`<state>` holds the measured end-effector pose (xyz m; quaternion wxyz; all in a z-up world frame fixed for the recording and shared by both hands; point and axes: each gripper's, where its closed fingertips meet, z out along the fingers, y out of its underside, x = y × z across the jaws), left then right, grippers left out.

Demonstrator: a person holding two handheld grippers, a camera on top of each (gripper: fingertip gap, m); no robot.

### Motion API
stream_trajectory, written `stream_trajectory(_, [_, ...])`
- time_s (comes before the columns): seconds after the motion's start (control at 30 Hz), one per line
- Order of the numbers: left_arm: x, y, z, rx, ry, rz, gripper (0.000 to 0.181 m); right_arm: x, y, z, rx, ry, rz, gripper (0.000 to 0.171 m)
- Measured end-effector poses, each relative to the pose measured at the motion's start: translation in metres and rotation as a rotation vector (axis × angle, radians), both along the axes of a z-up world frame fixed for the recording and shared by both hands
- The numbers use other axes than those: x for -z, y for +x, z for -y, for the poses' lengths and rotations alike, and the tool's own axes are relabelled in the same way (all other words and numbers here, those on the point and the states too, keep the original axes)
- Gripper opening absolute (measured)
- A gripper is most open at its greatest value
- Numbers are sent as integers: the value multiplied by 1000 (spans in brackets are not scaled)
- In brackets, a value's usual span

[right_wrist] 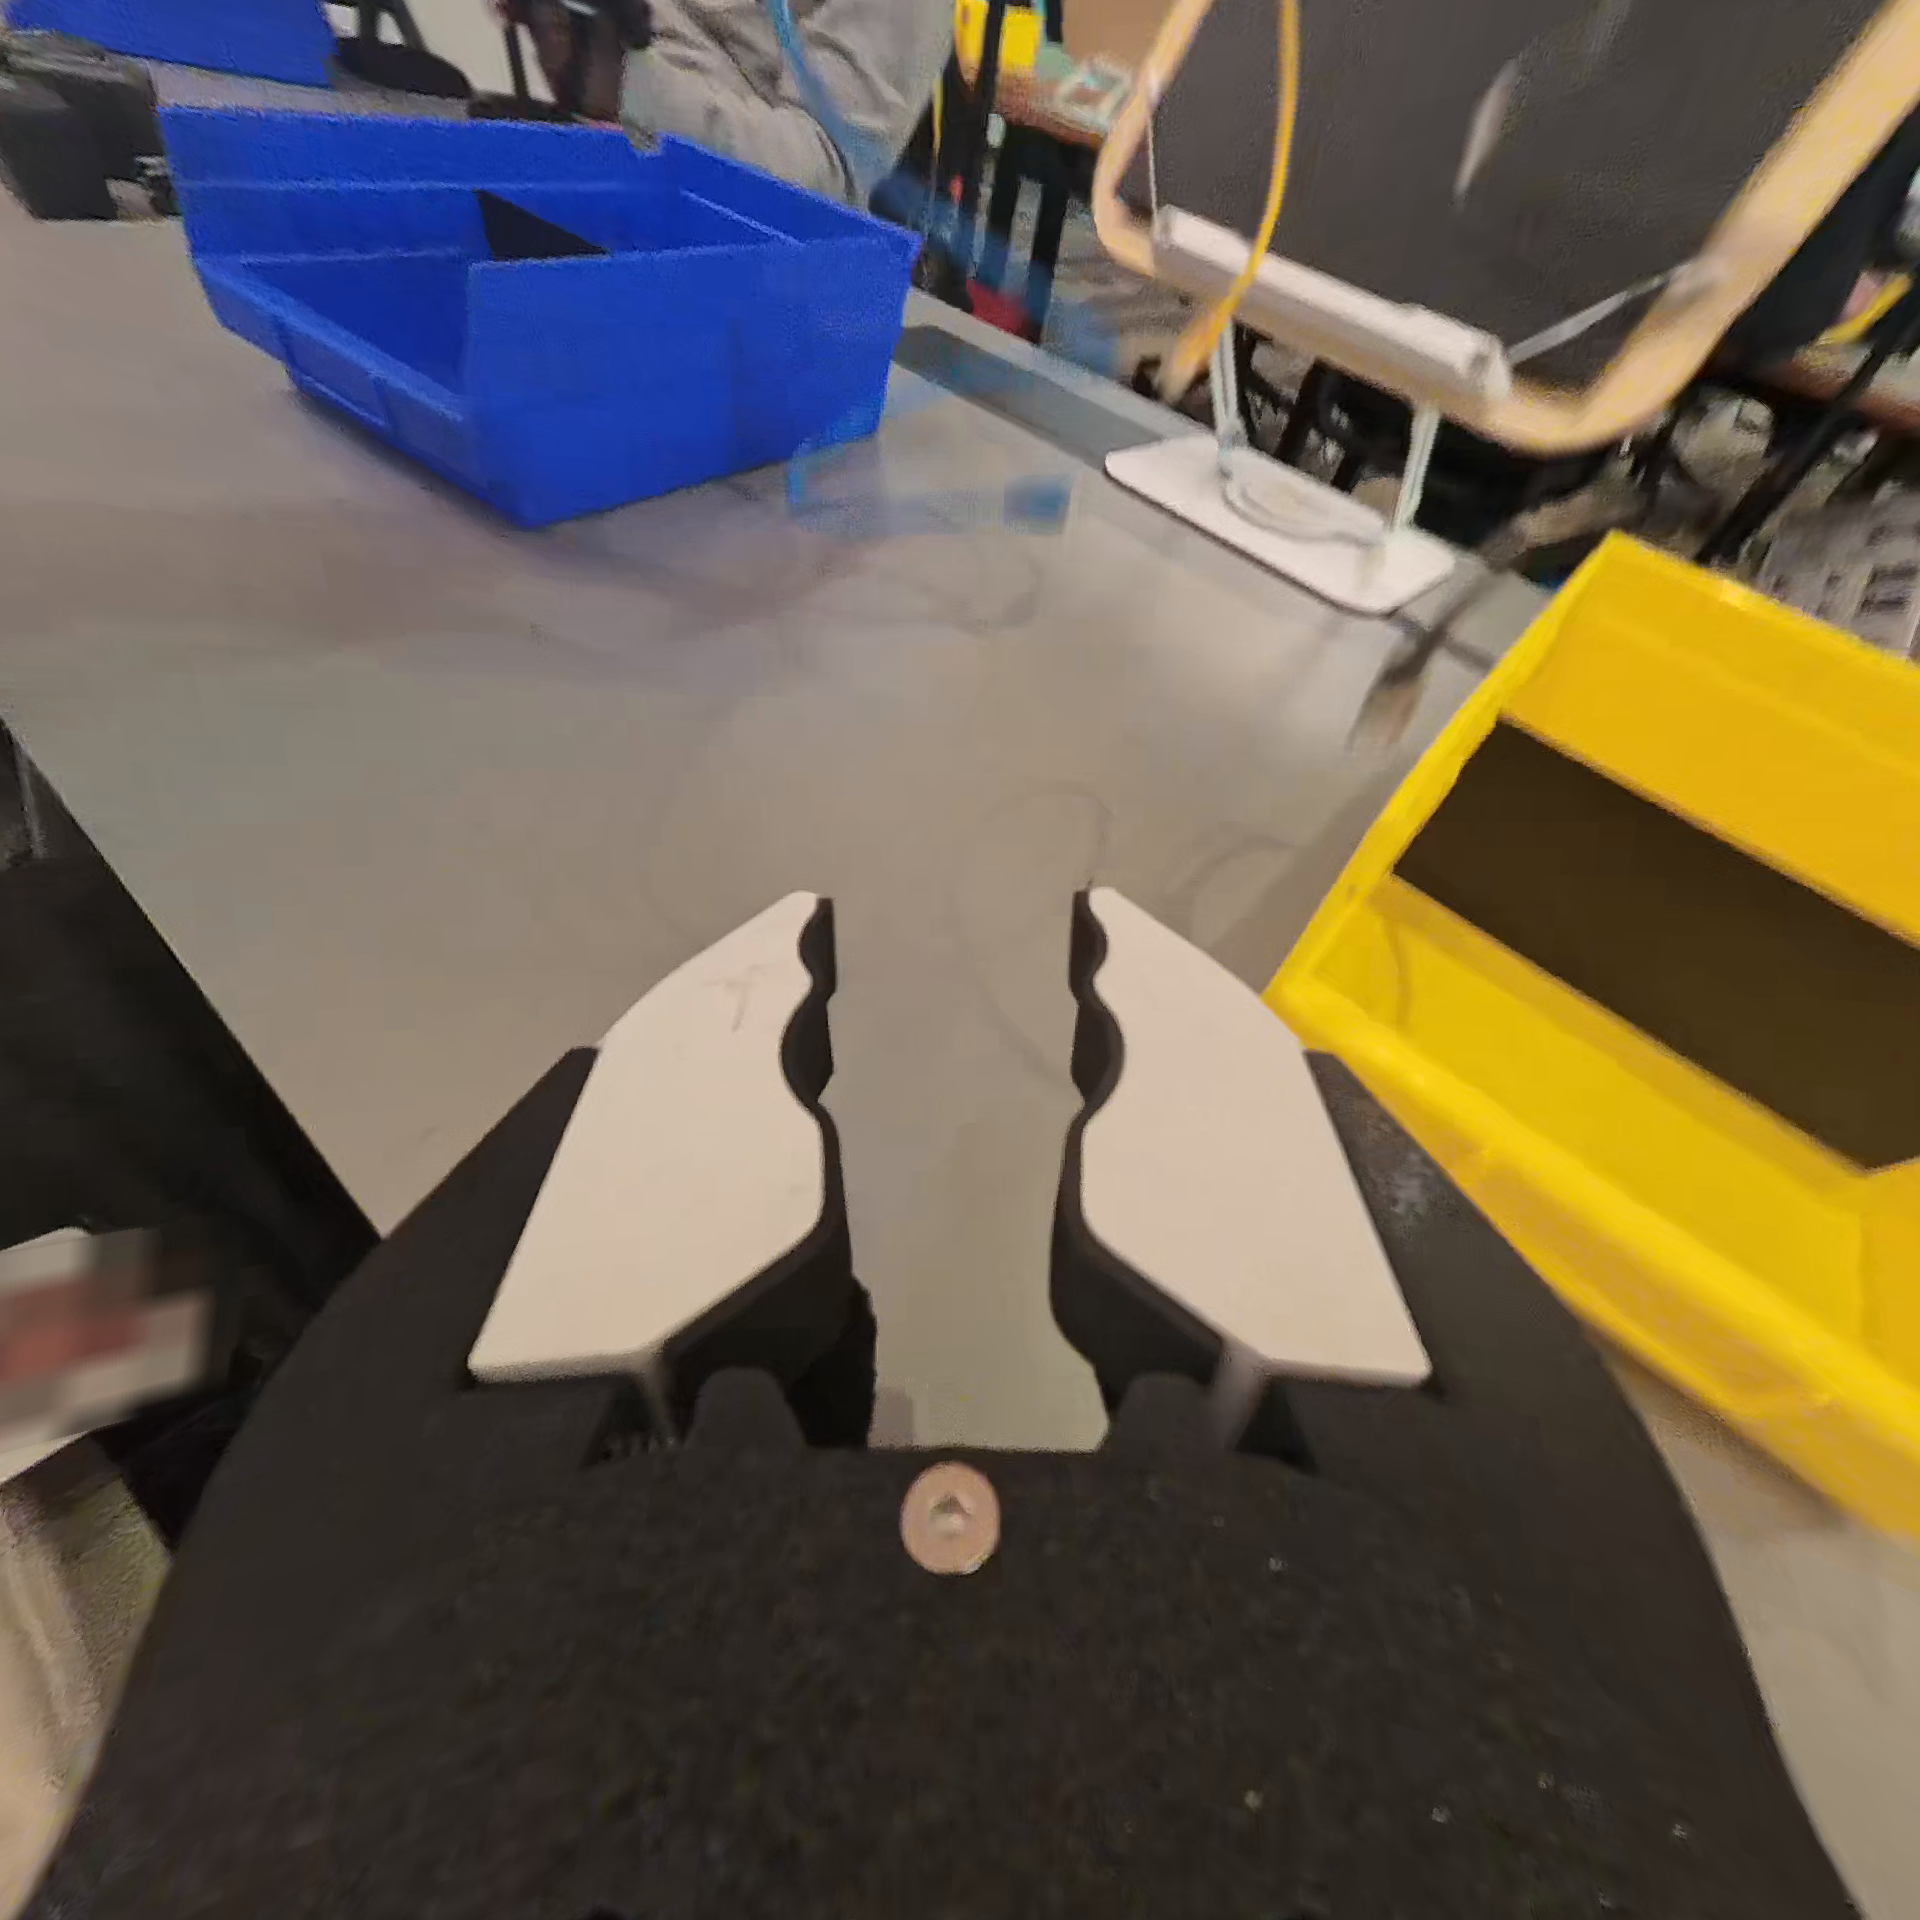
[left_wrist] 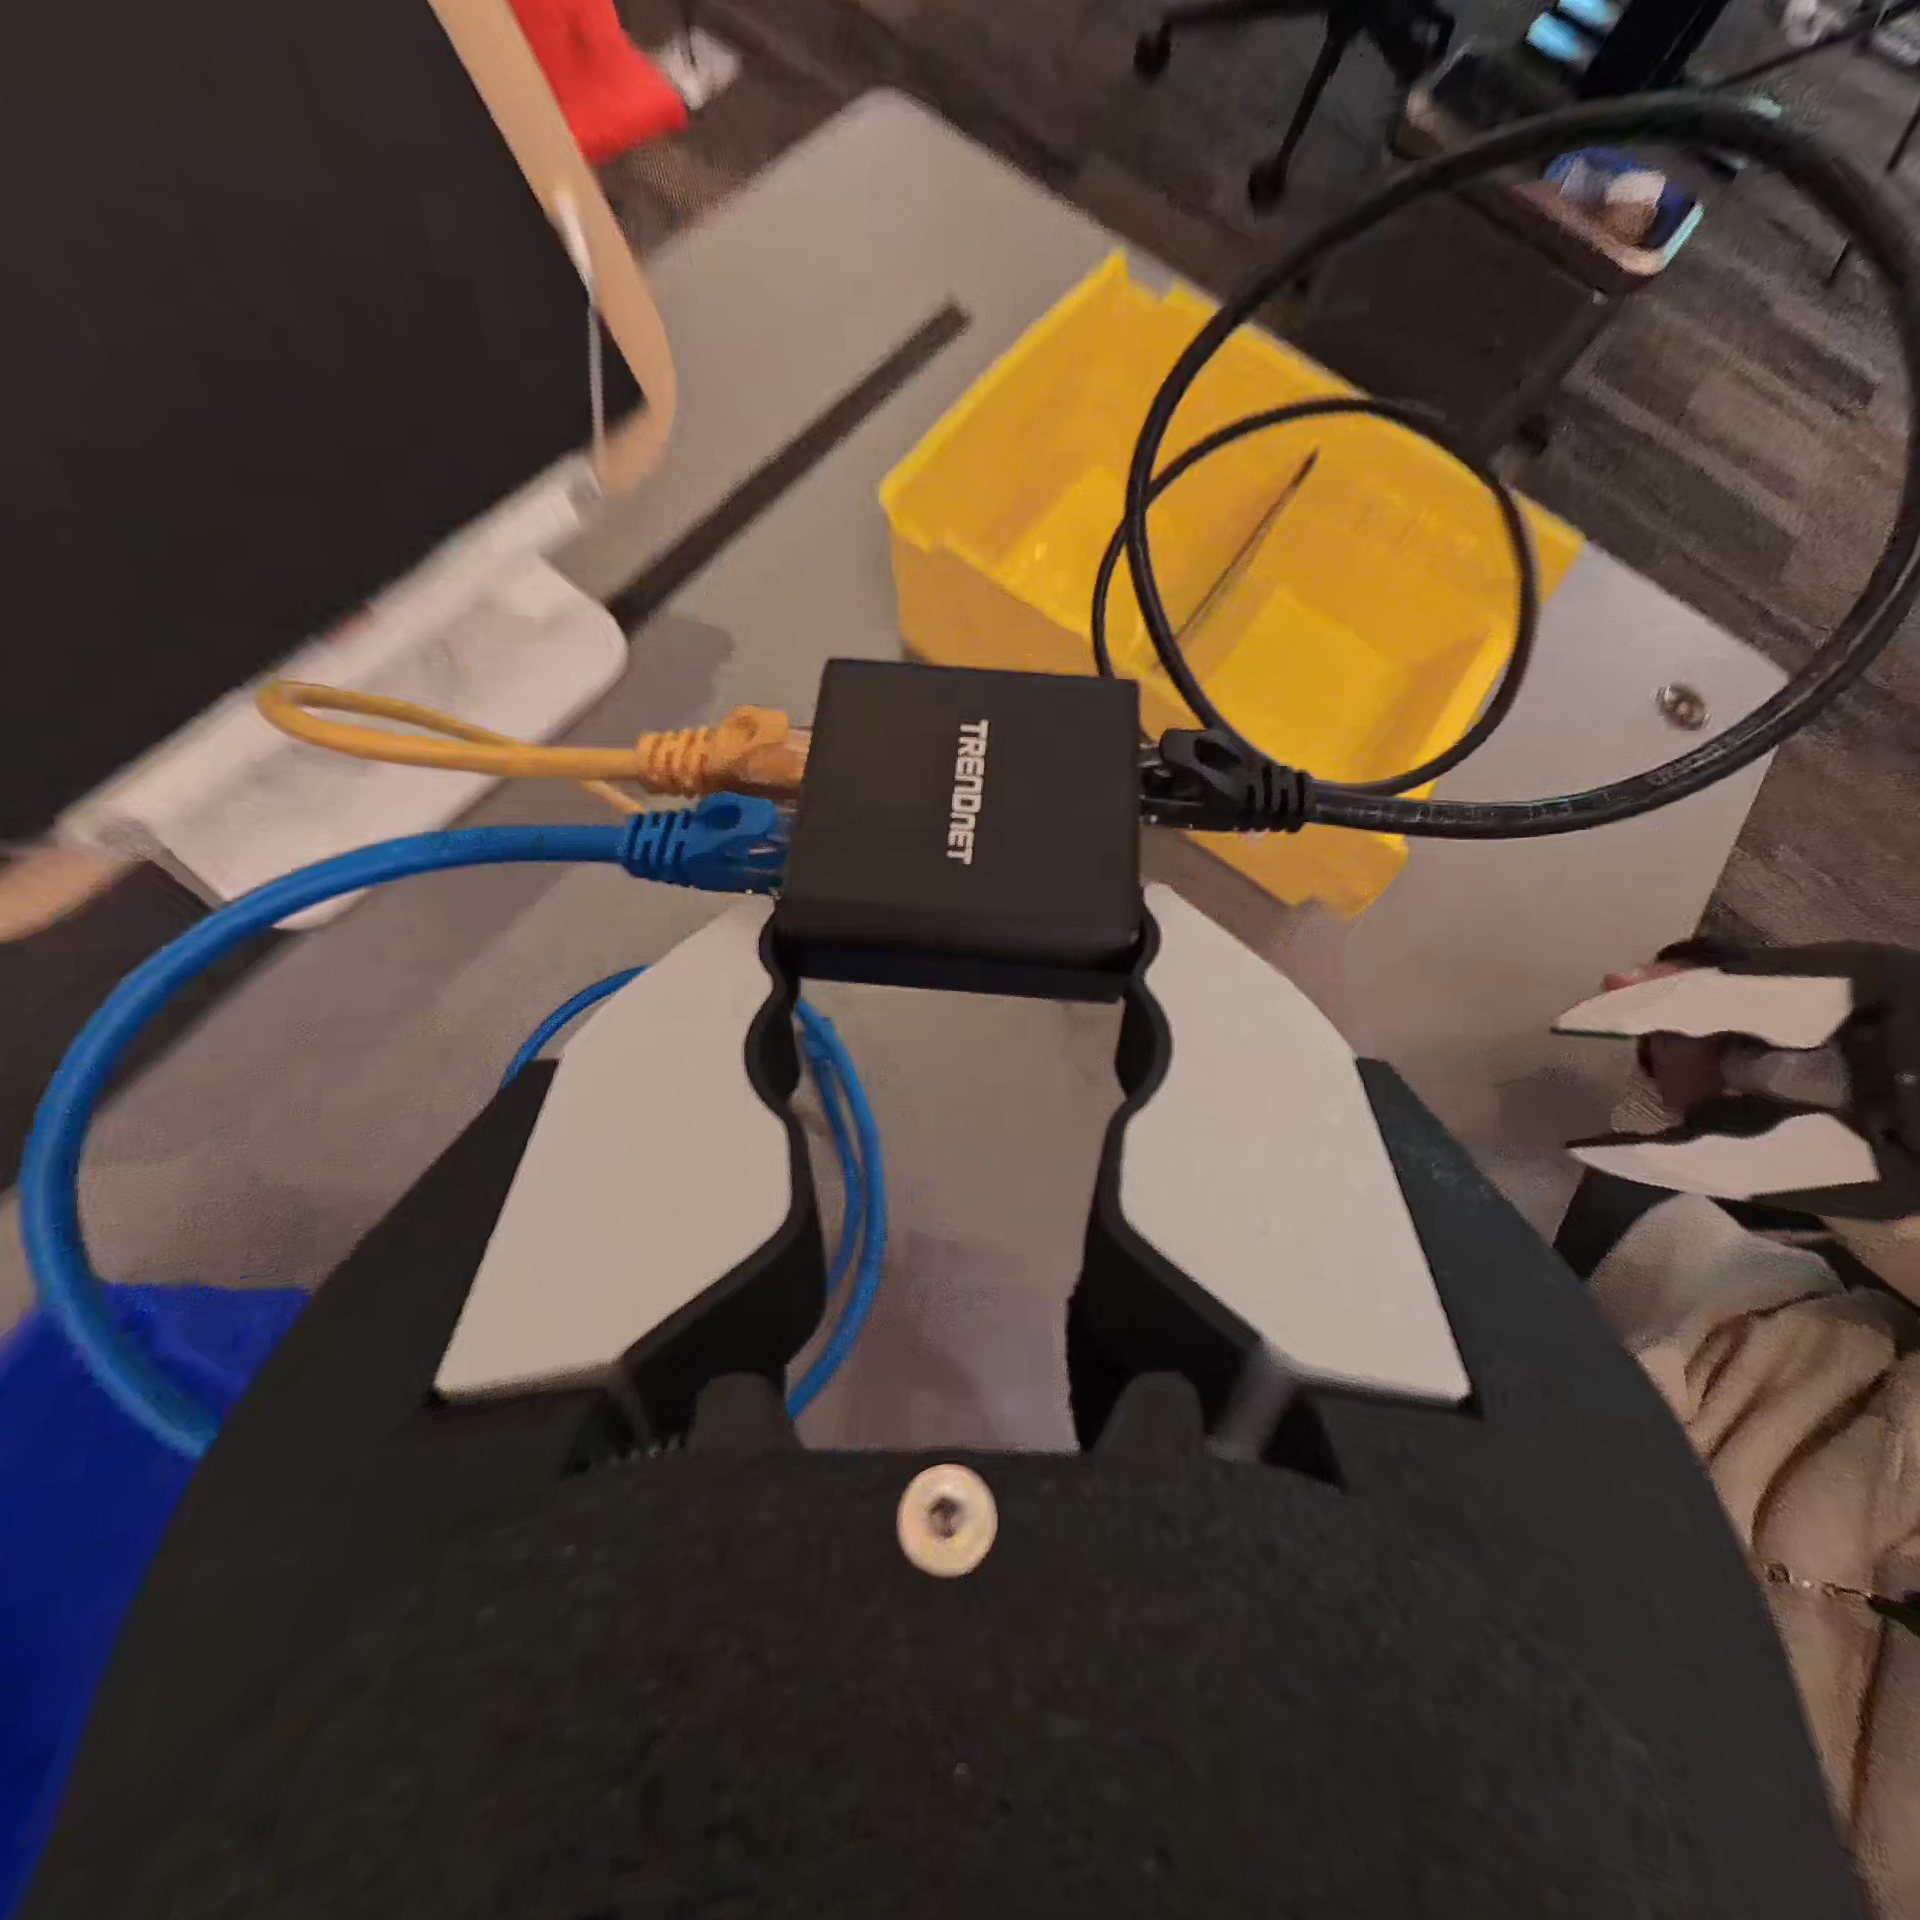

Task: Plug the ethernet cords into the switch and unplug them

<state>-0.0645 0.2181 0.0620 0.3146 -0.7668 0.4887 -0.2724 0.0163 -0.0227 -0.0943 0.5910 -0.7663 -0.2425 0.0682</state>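
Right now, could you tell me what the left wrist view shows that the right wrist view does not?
Only the left wrist view shows the black switch clamped by the left gripper, with the orange cord and blue cord plugged into one side and the black cord into the other. Only the right wrist view shows the whole blue bin, and the right gripper close up, open and empty. Both show the yellow bin and grey table.
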Motion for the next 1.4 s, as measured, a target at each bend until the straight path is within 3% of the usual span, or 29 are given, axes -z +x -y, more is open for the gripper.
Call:
stream_trajectory(0.13, [74, -6, 4, -53, -86, -142, 59, -45, -15, -12, -82, 150, 177, 49])
stream_trajectory(0.3, [113, -15, 26, -55, -183, -204, 59, -99, -31, -73, -151, 280, 452, 47])
stream_trajectory(0.43, [124, -26, 44, -69, -230, -207, 59, -76, -57, -132, -189, 183, 493, 53])
stream_trajectory(0.53, [133, -42, 47, -110, -184, -242, 59, -58, -61, -162, -78, 220, 672, 46])
stream_trajectory(0.57, [134, -45, 52, -102, -192, -232, 59, -52, -65, -166, -76, 237, 731, 41])
stream_trajectory(0.63, [134, -47, 62, -98, -204, -195, 59, -37, -73, -168, -85, 231, 813, 9])
stream_trajectory(0.67, [134, -50, 63, -111, -180, -197, 59, -31, -76, -166, -103, 241, 851, 0])
stream_trajectory(0.83, [126, -60, 74, -22, 36, -104, 60, -39, -78, -162, -123, 286, 832, 0])
stream_trajectory(0.97, [112, -76, 75, 40, 373, -4, 72, -51, -69, -157, -175, 280, 753, 0])
stream_trajectory(1.07, [112, -79, 84, 98, 554, 23, 54, -50, -69, -153, -215, 238, 671, 0])
stream_trajectory(1.33, [116, -53, 86, 287, 832, -38, 59, -43, -84, -141, -336, 246, 662, 0])
stream_trajectory(1.4, [119, -45, 87, 388, 951, -59, 46, -44, -85, -137, -380, 247, 651, 0])
